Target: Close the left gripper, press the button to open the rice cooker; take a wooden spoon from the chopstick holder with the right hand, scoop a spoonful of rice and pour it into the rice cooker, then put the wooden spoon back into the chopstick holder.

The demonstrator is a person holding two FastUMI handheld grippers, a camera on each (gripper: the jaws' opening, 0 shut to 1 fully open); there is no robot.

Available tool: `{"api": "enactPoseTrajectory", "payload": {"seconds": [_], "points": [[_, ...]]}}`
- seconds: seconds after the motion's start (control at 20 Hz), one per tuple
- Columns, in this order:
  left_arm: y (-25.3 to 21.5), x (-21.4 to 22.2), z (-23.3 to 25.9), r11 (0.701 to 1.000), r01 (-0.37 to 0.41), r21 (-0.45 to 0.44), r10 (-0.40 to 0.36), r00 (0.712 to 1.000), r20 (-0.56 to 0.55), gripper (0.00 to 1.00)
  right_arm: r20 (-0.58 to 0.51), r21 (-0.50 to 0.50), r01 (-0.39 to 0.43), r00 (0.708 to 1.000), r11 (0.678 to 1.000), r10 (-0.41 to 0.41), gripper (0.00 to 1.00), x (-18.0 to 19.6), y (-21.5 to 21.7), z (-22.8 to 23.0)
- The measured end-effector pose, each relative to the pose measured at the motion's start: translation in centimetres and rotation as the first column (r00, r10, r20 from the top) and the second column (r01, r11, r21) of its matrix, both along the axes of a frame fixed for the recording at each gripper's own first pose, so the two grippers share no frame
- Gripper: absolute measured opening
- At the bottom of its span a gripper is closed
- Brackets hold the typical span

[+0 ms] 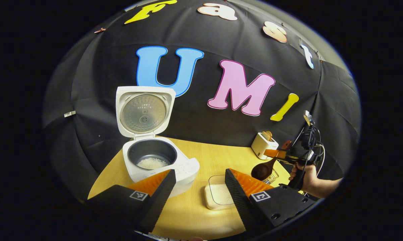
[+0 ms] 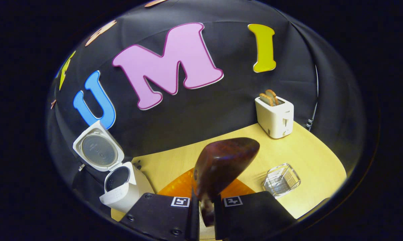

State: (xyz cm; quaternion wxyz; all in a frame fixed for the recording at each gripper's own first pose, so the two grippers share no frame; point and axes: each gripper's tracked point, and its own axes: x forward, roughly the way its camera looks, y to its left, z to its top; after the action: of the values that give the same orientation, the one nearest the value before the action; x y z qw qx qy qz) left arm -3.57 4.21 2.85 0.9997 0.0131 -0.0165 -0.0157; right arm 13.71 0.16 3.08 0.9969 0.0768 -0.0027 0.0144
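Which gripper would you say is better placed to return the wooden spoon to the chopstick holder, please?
Right. The right gripper is shut on the wooden spoon, near the chopstick holder. The left gripper is open by the rice cooker.

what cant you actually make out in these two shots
- Rice cooker base, left gripper view: hidden behind the left gripper fingers.
- Wooden spoon handle, right gripper view: lost between the right gripper fingers.
- Spoon bowl's inside, either view: turned away or too small, so rice or none is unclear.
- Rice container: right side covered by a finger.

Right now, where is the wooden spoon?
The wooden spoon is clamped in the right gripper, above the table between the rice cooker and the chopstick holder.
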Motion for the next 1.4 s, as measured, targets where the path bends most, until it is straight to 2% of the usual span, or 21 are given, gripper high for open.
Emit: {"api": "enactPoseTrajectory", "payload": {"seconds": [0.2,0.6,0.7,0.9,1.05,1.1,1.25,1.4], "points": [[1.6,-0.6,-1.6,0.998,0.001,0.061,0.002,0.999,-0.051,0.96,0.008,-0.027,0.021,1.000,0.999,-0.021,0.22,1.7,1.5,-3.7],[3.4,-0.7,-4.4,0.997,0.017,0.077,-0.006,0.990,-0.143,0.96,0.038,-0.060,0.137,0.990,0.989,-0.135,0.22,5.4,0.4,-7.2],[3.8,-0.6,-4.4,0.998,0.013,0.064,-0.004,0.990,-0.140,0.96,0.058,-0.054,0.141,0.989,0.989,-0.138,0.22,5.6,0.9,-6.9],[4.6,-0.5,-4.2,0.999,0.000,0.032,0.004,0.991,-0.137,0.96,-0.038,-0.009,0.084,0.996,0.996,-0.084,0.22,6.6,3.8,-9.0],[5.4,-0.4,-3.9,1.000,-0.013,0.009,0.014,0.992,-0.125,0.96,-0.131,0.002,0.058,0.990,0.998,-0.057,0.22,6.8,5.9,-10.9],[5.7,-0.5,-3.6,1.000,-0.019,0.000,0.018,0.993,-0.116,0.96,-0.126,-0.007,0.057,0.990,0.998,-0.057,0.22,6.9,6.4,-10.6],[6.5,-0.7,-3.1,0.999,-0.036,-0.035,0.033,0.995,-0.094,0.96,-0.143,-0.066,0.054,0.988,0.996,-0.063,0.22,6.3,6.0,-10.2],[7.4,-0.9,-3.3,0.996,-0.050,-0.077,0.044,0.995,-0.085,0.96,-0.115,-0.109,0.096,0.987,0.989,-0.109,0.22,5.8,3.4,-9.2]]}}
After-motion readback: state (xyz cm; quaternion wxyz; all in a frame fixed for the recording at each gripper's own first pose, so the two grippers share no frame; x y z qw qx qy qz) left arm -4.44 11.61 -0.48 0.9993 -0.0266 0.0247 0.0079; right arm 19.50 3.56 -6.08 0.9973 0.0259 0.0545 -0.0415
